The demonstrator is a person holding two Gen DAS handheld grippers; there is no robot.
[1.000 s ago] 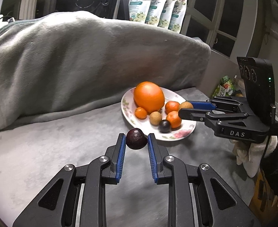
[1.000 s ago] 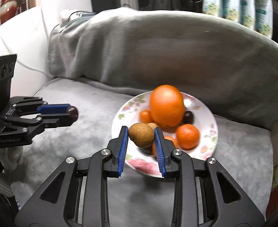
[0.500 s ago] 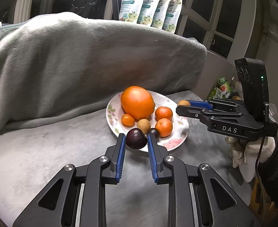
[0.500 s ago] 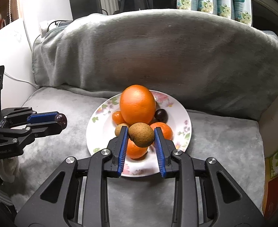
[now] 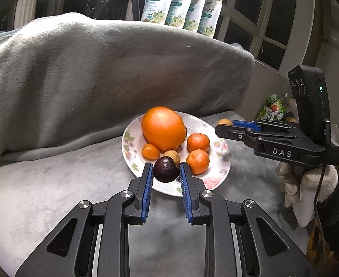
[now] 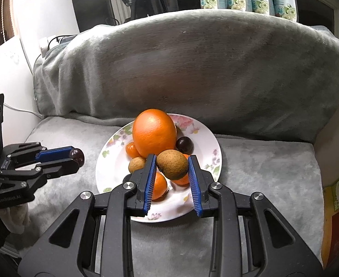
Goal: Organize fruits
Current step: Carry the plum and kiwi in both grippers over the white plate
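grey plush seat, floral plate (image 5: pixel 218 180) of fruit, both grippers loaded.
left wrist view: left gripper (image 5: pixel 166 173) clamps a dark purple fruit (image 5: pixel 166 169) between blue pads, at the plate's near rim; large orange (image 5: pixel 163 128), small oranges and a brown fruit lie on the plate. right wrist view: right gripper (image 6: pixel 172 168) pinches a brown fruit (image 6: pixel 172 167) over the plate (image 6: pixel 210 143); left gripper (image 6: pixel 76 158) sits left of the plate, apart from it, purple fruit at its tip.
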